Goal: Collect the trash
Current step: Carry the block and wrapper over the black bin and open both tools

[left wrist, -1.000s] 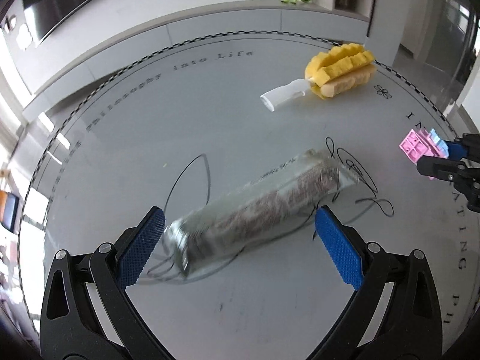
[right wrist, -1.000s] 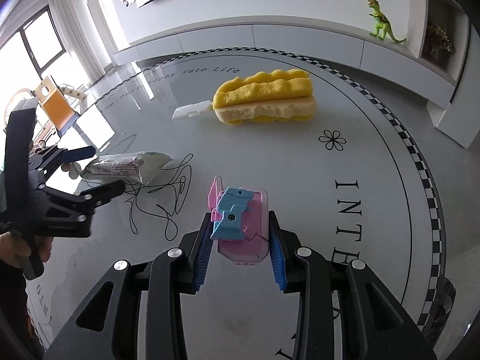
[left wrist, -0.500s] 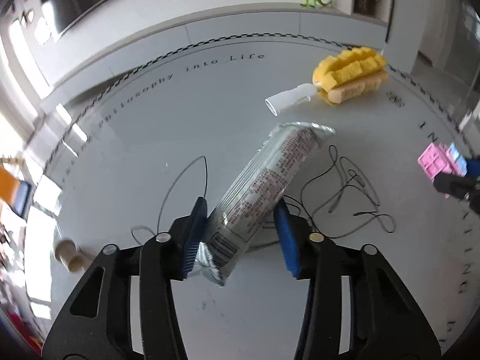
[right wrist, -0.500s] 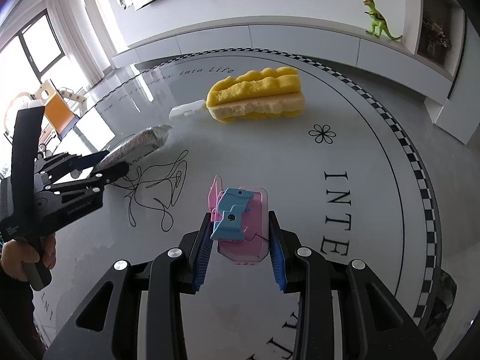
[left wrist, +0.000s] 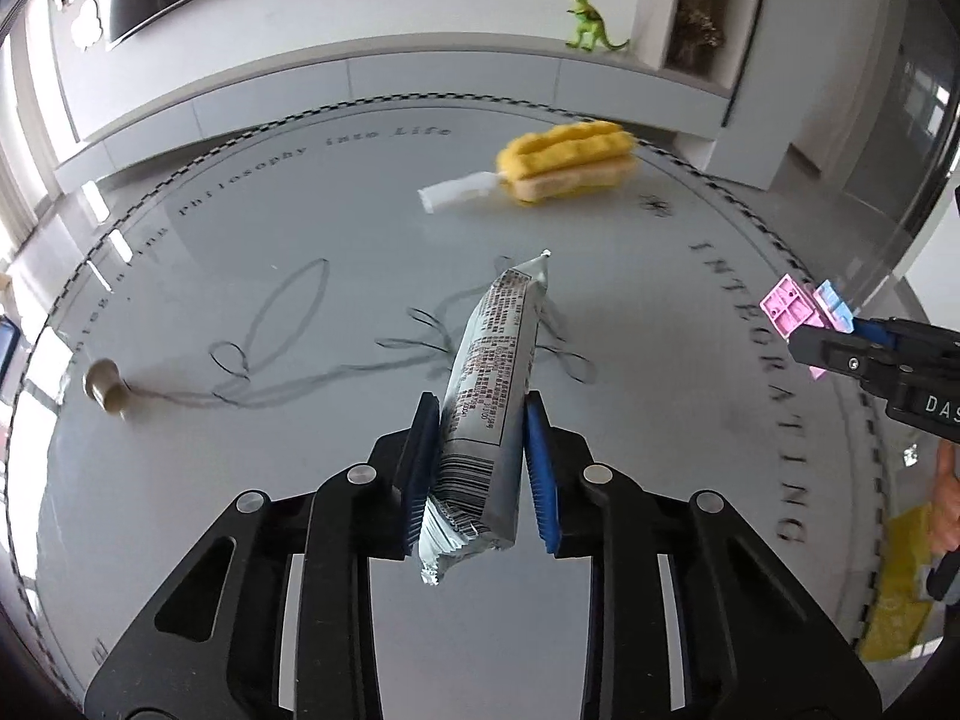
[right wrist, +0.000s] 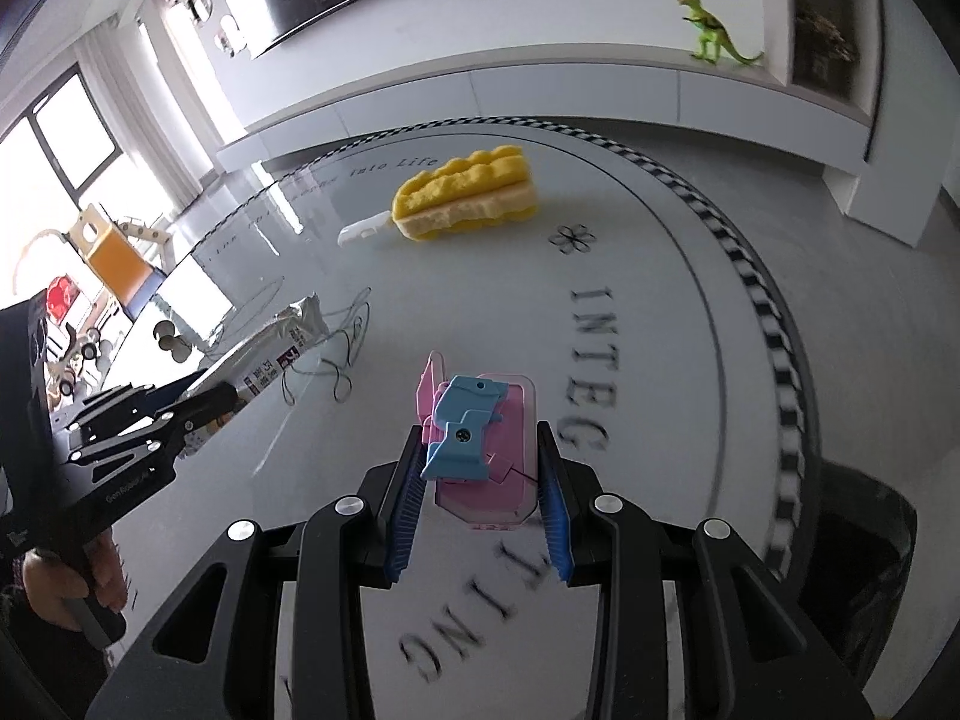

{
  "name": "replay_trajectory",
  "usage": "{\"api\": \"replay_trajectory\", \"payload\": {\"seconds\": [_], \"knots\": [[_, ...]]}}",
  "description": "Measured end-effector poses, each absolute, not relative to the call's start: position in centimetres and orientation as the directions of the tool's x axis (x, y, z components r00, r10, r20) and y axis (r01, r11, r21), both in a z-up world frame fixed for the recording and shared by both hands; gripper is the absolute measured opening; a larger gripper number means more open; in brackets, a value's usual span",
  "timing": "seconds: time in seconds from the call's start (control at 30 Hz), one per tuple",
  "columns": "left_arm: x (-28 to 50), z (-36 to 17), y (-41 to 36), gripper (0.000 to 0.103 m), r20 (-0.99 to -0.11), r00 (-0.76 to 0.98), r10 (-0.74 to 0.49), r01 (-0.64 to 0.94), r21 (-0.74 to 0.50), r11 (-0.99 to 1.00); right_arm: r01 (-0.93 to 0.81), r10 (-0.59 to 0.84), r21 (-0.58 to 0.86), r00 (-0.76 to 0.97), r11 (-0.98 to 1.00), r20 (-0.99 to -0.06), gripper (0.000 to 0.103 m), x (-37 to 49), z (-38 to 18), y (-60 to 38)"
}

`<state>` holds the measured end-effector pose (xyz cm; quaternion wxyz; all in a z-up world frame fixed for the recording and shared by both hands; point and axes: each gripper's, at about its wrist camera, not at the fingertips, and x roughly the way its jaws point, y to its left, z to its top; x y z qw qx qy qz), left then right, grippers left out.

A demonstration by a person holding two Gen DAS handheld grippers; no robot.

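Note:
My left gripper (left wrist: 480,468) is shut on a silver snack wrapper (left wrist: 492,384), which stands lifted off the round glass table (left wrist: 300,540) with its far end pointing away. The same wrapper (right wrist: 282,348) shows at the left of the right wrist view, held in the left gripper (right wrist: 216,396). My right gripper (right wrist: 480,504) is shut on a pink and blue plastic piece (right wrist: 480,438), held above the table. That piece (left wrist: 804,312) and the right gripper (left wrist: 840,348) appear at the right edge of the left wrist view.
A yellow sponge brush with a white handle (left wrist: 558,168) lies at the far side of the table. A thin dark cord (left wrist: 288,384) with a small round end (left wrist: 108,390) loops across the middle. A dark bin (right wrist: 864,576) stands off the table's right edge. A green toy dinosaur (right wrist: 714,30) stands on the back shelf.
My left gripper closed on the wrapper and lifted it off the table, turning it end-on. Both grippers moved across the table; the right kept its hold on the plastic piece.

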<state>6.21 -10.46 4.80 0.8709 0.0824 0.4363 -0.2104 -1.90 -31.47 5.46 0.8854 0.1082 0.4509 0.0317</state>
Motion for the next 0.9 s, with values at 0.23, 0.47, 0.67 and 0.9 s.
{"api": "replay_trajectory", "payload": {"seconds": [0.23,0.47,0.67,0.9], "knots": [[3.2,4.7,-11.3,0.028,-0.795,0.455,-0.401,0.425,-0.203,0.882,0.089,0.145,0.25,0.611,0.964,-0.778,0.037,-6.3,6.3,-34.0],[-1.4,6.4,-15.0,0.028,-0.758,0.426,-0.494,0.492,-0.265,0.83,0.15,0.123,0.283,0.647,0.947,-0.753,0.037,-11.2,7.3,-37.4],[-5.1,7.5,-20.5,0.028,-0.743,0.385,-0.548,0.599,-0.251,0.76,0.222,0.067,0.284,0.669,0.933,-0.74,0.037,-15.1,8.0,-41.0],[-8.8,7.1,-28.3,0.028,-0.752,0.287,-0.594,0.716,-0.244,0.654,0.331,-0.025,0.273,0.676,0.903,-0.737,0.037,-19.9,8.1,-46.1]]}}
